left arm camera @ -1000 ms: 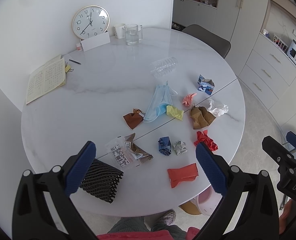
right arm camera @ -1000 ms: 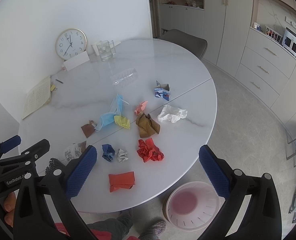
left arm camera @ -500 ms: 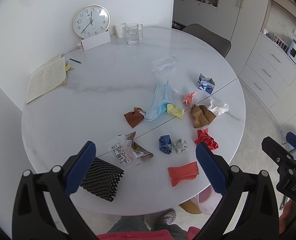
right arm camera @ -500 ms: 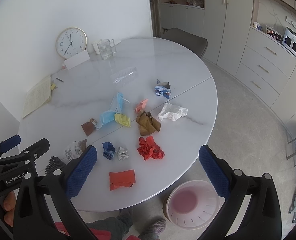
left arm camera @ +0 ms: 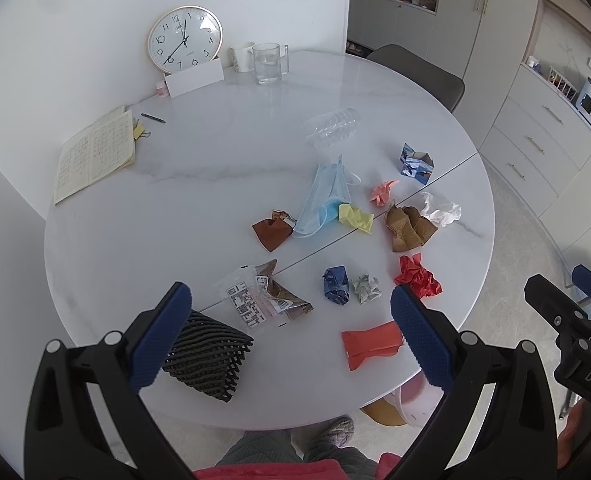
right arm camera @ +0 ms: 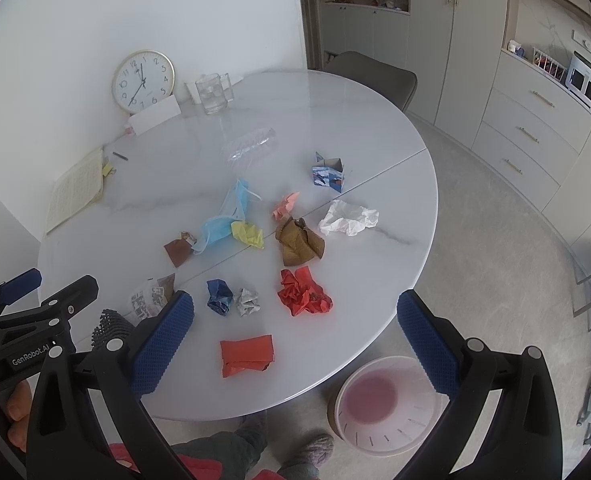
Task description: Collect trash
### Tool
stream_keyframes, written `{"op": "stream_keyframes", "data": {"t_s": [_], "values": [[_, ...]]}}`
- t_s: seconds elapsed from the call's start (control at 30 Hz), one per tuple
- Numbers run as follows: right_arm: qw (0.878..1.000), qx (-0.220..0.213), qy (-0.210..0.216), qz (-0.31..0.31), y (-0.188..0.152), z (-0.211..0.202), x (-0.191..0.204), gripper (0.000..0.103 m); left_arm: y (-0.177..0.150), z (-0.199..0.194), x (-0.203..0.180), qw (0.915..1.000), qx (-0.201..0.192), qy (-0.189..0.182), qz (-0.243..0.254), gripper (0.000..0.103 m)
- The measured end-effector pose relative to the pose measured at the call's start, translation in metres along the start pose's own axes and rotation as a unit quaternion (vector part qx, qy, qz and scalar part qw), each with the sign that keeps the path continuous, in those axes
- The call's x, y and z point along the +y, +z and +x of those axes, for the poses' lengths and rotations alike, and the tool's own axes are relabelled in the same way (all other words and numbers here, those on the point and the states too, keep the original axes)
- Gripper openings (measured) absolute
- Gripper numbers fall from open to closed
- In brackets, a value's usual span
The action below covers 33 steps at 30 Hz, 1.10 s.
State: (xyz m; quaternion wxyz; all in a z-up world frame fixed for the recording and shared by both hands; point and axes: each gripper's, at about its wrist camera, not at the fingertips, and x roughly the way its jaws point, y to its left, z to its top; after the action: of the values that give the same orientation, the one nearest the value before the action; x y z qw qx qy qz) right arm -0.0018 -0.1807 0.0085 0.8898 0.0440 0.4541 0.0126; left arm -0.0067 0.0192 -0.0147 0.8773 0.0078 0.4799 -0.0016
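Flat red wrapper [right arm camera: 247, 354] lying crosswise near edge, both tongs agape

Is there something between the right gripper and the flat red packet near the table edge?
Nothing visible. The right gripper hangs open above the red packet, with only bare table around it.

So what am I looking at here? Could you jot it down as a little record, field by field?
setting: round white table against a wall, pink bin on the floor beside it
left gripper: open, empty, above the near edge
right gripper: open, empty, above the near edge
trash nearest: folded red paper, black foam net
trash mid-table: blue face mask, crumpled red paper, white tissue, brown paper
not trash: wall clock, glass mug, open notebook
progress: nothing picked up yet
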Motion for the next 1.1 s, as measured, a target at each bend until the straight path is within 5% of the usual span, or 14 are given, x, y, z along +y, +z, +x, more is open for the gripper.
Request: {"op": "stream_keyframes", "data": {"t_s": [0.27,0.47,0.57,0.73,0.83,1.0,1.1], "values": [[1.000,0.006,0.011,-0.003,-0.006,0.009,0.008,0.101,0.000,0.008,0.004,0.9999,0.003,-0.007,0.013,0.095],[0.998,0.032,0.027,-0.042,-0.027,0.031,0.026,0.101,-0.012,0.026,0.023,0.9941,-0.025,-0.045,0.096,0.095],[0.995,0.054,0.020,-0.078,-0.043,0.048,0.041,0.101,-0.027,0.045,0.043,0.9848,-0.021,-0.062,0.161,0.095],[0.991,0.095,0.039,-0.085,-0.064,0.073,0.058,0.101,-0.060,0.077,0.070,0.9490,0.017,-0.093,0.301,0.095],[0.990,0.119,0.041,-0.062,-0.072,0.089,0.062,0.101,-0.070,0.097,0.085,0.9347,0.055,-0.119,0.330,0.095],[0.989,0.141,0.031,-0.022,-0.082,0.107,0.064,0.101,-0.063,0.137,0.122,0.9607,0.114,-0.137,0.212,0.095],[0.988,0.150,0.028,-0.002,-0.088,0.115,0.066,0.101,-0.068,0.151,0.136,0.9690,0.136,-0.152,0.139,0.095]]}}
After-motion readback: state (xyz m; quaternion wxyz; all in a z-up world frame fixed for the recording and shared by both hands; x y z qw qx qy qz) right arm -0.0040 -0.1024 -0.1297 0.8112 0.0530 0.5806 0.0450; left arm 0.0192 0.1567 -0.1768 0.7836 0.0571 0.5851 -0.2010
